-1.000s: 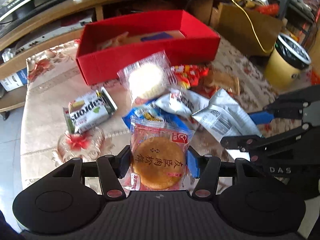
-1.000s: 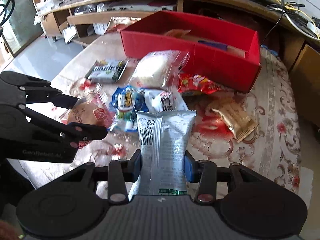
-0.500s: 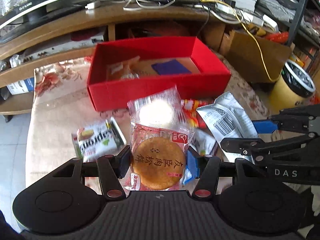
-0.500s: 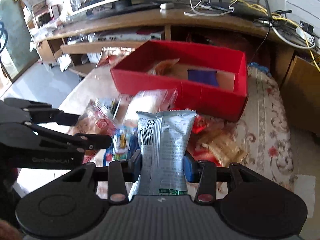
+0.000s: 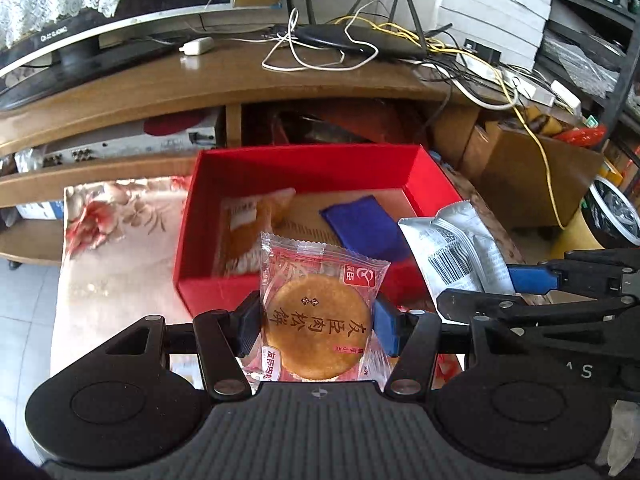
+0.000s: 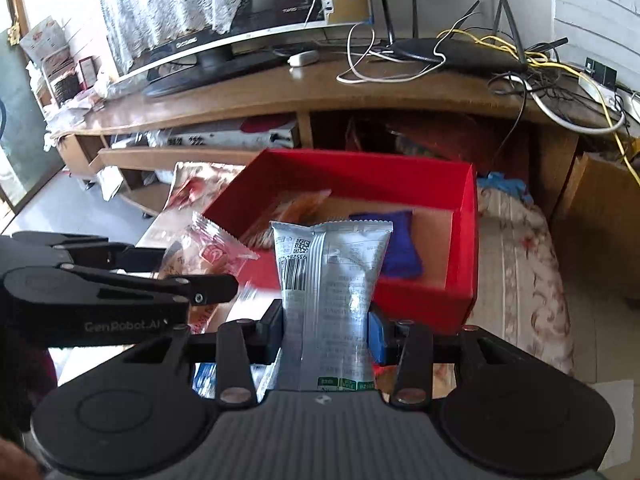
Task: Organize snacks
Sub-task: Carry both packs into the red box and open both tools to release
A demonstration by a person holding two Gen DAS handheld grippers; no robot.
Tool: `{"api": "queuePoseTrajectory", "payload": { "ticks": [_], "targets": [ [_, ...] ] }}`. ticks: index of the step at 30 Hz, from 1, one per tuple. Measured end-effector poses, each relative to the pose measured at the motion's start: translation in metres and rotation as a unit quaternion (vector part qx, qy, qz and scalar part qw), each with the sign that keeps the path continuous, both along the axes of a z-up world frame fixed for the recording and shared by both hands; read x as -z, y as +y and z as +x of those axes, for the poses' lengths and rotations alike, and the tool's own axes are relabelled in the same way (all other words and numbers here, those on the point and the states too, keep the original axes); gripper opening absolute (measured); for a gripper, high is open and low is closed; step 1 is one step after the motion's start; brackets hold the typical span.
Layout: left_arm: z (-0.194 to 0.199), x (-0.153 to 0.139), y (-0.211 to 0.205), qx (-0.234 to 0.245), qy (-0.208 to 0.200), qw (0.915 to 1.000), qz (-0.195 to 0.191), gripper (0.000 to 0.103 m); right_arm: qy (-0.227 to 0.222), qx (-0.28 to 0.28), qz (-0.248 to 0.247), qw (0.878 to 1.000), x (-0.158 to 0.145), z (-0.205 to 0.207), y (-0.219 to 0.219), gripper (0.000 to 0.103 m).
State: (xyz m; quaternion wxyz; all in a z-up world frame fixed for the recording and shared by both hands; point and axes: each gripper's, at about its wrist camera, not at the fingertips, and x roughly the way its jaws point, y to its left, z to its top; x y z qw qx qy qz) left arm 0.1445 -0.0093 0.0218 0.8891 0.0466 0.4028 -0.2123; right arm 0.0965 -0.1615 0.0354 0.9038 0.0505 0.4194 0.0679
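Both grippers risen toward red box (image 5: 280, 280), right view alone shows silver packet (image 6: 332, 296) gripped whole

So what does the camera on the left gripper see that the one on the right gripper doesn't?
Only the left wrist view shows the front of the round cake packet clamped in the left gripper, plus a cardboard box and a bin at the far right.

Only the right wrist view shows the lace curtain and the grey floor at the left.

Both show the red box with a blue pouch inside, the silver packet in the right gripper, the monitor and the router.
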Motion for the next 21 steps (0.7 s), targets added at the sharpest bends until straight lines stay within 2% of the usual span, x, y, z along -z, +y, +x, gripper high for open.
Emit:
{"api": "queuePoseTrajectory", "payload": {
  "ticks": [11, 21],
  "targets": [
    [0.068, 0.012, -0.016, -0.031, 0.009, 0.9994, -0.009, 0.064, 0.005, 0.031, -0.006, 0.999, 0.019, 0.073, -0.021, 0.044],
    [0.102, 0.034, -0.026, -0.054, 0.025, 0.9982, 0.008, 0.064, 0.012, 0.044, -0.011, 0.999, 0.041, 0.121, -0.031, 0.043]
  ]
}}
